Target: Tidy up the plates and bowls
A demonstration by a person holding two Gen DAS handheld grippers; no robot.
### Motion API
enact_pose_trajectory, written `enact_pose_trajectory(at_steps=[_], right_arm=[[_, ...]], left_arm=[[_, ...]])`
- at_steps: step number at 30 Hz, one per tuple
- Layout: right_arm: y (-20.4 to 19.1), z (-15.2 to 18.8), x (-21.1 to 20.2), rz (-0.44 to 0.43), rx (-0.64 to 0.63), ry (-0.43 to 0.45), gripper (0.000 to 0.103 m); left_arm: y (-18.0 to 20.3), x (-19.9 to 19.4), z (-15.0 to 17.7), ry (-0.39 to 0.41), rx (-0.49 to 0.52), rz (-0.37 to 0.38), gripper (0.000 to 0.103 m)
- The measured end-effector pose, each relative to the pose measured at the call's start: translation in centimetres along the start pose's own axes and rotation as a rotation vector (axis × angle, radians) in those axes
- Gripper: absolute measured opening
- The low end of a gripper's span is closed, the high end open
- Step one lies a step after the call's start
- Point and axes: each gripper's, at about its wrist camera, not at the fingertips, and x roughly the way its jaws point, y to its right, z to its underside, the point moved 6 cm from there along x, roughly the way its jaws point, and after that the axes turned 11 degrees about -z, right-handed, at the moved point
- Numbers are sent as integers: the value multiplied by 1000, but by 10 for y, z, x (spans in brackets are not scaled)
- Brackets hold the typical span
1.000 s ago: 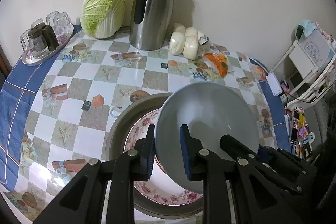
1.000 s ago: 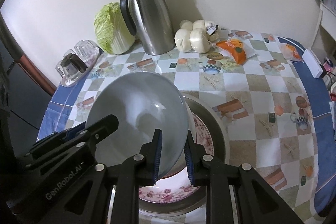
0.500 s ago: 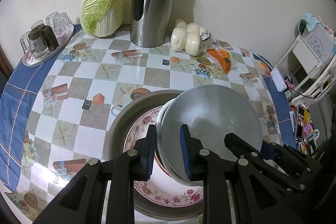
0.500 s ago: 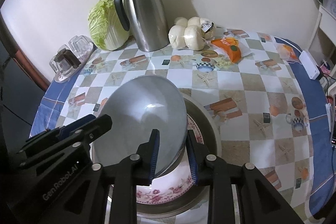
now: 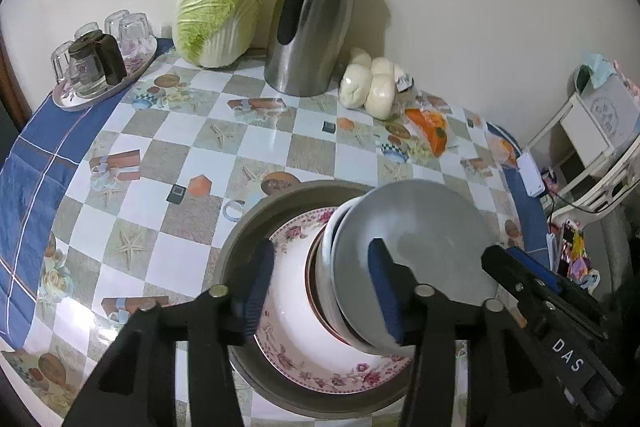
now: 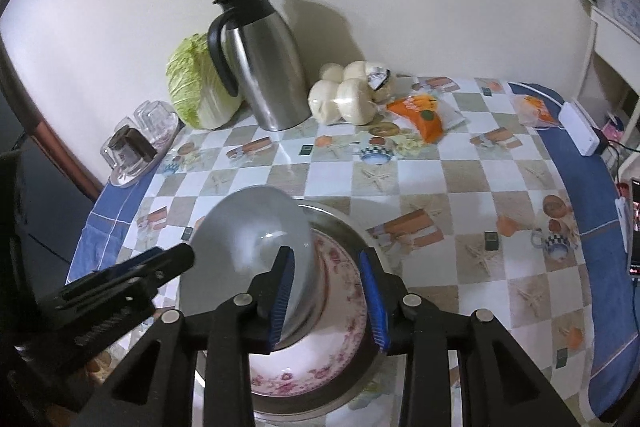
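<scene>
Fingers, left gripper (image 5: 322, 289): blue pads parted, jaws have just been opening; rim of grey bowl (image 5: 416, 251) stands between them, right pad lying against the bowl's inner face, left pad clear of it over the floral plate (image 5: 296, 355). Fingers, right gripper (image 6: 328, 297): parted more narrowly, jaws likewise just opening; bowl's right rim sits between them beside the left pad, contact hard to judge, right pad clear

Hidden or unclear: grey bowl tilted on its side, nested into a stack of white bowls (image 5: 326, 255) of which only rim edges show; count not readable. Both gripper bodies cover the near part of the plate. Each gripper appears in the other's view, cut off by the frame

Location: bowl stack rests on the floral plate, itself inside a wide grey basin (image 5: 256, 223) at the near edge of the table (image 5: 256, 131)

Surroundings: steel jug (image 5: 310, 23), cabbage (image 5: 218, 13), bag of buns (image 5: 370, 83) along the far wall; tray of glasses (image 5: 100, 59) far left; orange packet (image 5: 432, 125) right of centre. Checked cloth between basin and far items lies open
</scene>
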Motion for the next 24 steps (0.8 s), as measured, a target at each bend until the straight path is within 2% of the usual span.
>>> enact_pose_trajectory(at_steps=[1,2,3,4,8,11,13,14,15,19,24], right_arm=[[2,0,-2,-3,1,4,40],[3,0,-5,-7,-2,8,45],[5,0,-8,-10,-7,14,61],[6,0,-12,-9,-16,24,69],[12,7,-19,13,-45,33,77],[16,16,-23,18,-52,37,87],[18,21,-26,18,-53,46,100],[18,24,-27,17,-51,51,103],[18,28,-28,16,-49,55,103],[17,42,-26,18,-51,38,103],[15,59,-24,34,-54,23,103]], left_arm=[[-2,-1,0,3,-6,-3,55],[-4,-3,0,5,-15,-8,62],[-7,-4,0,8,-27,-14,68],[-11,-6,1,13,-45,-25,70],[-23,-10,5,29,-77,-62,84],[-33,-14,14,45,-102,-93,86],[-39,-16,22,55,-113,-108,89],[-41,-17,25,59,-114,-113,94],[-44,-17,30,65,-111,-124,97],[-52,-15,50,57,-67,-184,97],[-60,-7,74,41,-31,-206,97]])
